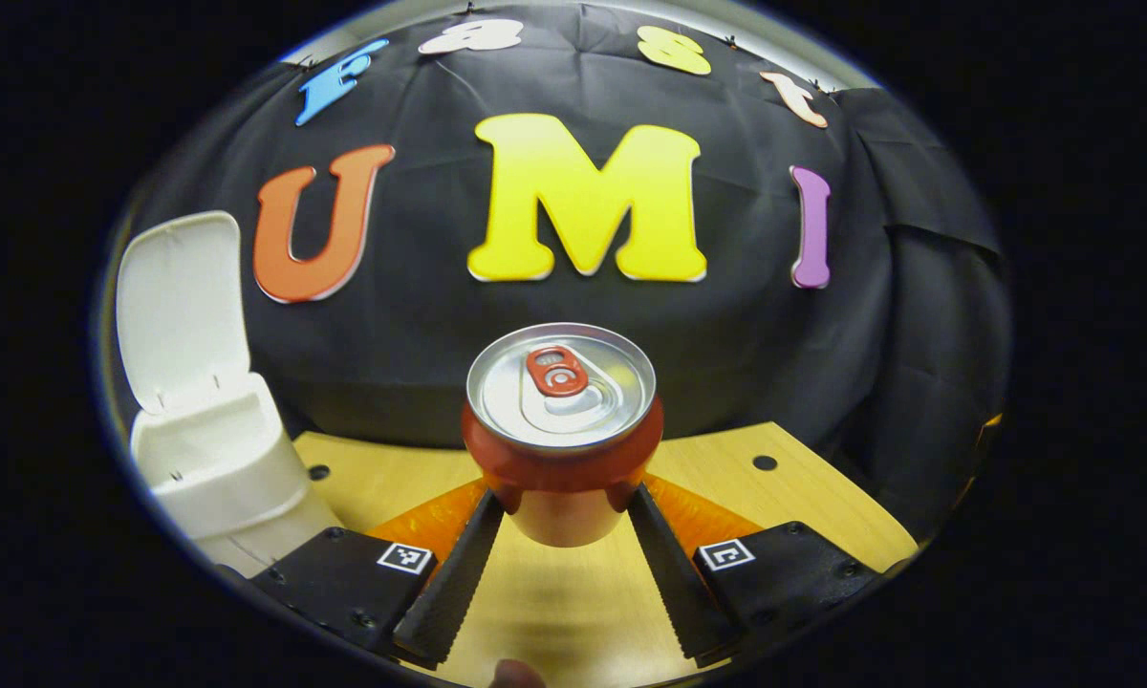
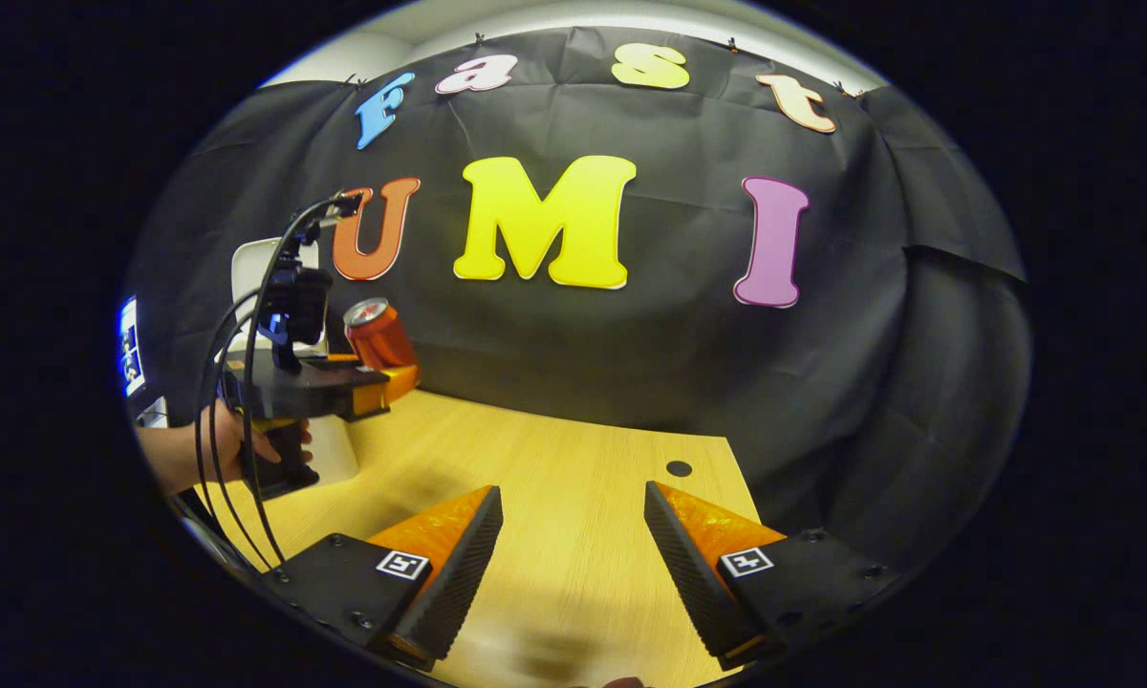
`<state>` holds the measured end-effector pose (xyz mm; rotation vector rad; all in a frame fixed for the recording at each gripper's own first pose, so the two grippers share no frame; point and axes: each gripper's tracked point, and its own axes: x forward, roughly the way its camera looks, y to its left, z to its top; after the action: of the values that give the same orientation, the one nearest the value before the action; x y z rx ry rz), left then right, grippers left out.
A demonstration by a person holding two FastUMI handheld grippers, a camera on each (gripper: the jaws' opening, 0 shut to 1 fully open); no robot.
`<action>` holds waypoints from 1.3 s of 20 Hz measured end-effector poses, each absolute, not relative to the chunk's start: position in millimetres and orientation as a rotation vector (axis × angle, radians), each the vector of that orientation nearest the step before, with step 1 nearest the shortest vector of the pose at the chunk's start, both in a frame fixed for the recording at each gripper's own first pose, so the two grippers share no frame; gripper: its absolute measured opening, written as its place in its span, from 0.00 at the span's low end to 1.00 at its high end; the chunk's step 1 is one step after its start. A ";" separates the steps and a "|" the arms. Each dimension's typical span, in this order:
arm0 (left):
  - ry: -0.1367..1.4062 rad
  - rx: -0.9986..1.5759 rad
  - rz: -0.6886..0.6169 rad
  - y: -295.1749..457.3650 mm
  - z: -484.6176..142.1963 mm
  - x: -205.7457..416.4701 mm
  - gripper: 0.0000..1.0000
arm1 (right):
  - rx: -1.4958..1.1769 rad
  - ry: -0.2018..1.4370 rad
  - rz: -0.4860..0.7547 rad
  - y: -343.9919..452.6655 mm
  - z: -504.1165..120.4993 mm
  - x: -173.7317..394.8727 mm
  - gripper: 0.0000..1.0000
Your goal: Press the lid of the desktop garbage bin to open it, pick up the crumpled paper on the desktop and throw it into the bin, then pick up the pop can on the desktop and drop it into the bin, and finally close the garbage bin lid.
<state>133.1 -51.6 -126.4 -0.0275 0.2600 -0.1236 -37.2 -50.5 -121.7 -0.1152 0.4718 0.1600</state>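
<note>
Both fingers of the left gripper (image 1: 564, 502) are clamped on the pop can (image 1: 562, 430), jaws holding it upright and lifted off the wooden surface (image 1: 554, 612). The garbage bin (image 1: 215, 459) sits at 9 o'clock, lid (image 1: 182, 306) flipped up. The right gripper (image 2: 573, 506) hangs over the surface, jaws wide with nothing in them.

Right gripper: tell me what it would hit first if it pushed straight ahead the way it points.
The right gripper stands open over the bare wooden table. Nothing lies ahead on the tabletop; going straight on, it would probably meet the black cloth wall first, though depth is unclear.
</note>
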 end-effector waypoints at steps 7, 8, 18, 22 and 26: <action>0.220 0.019 0.160 100.1 -83.1 128.8 0.85 | -0.060 0.451 0.180 -29.0 -116.8 -15.3 0.94; 0.226 0.023 0.197 120.1 -84.9 125.5 0.85 | -0.056 0.458 0.187 -23.6 -118.2 -12.5 0.94; 0.441 -0.062 0.398 208.4 -146.6 103.0 0.86 | -0.078 0.493 0.288 39.4 -123.5 0.9 0.94; 0.431 -0.068 0.407 213.2 -143.3 100.2 0.87 | -0.096 0.490 0.321 53.3 -121.9 6.9 0.94; 0.392 -0.063 0.424 215.9 -131.7 101.9 0.89 | -0.087 0.484 0.333 61.8 -119.1 9.5 0.94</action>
<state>101.9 215.9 -131.7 -0.0629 0.3924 0.4242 9.5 61.8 -119.1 -0.0865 0.4840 0.3327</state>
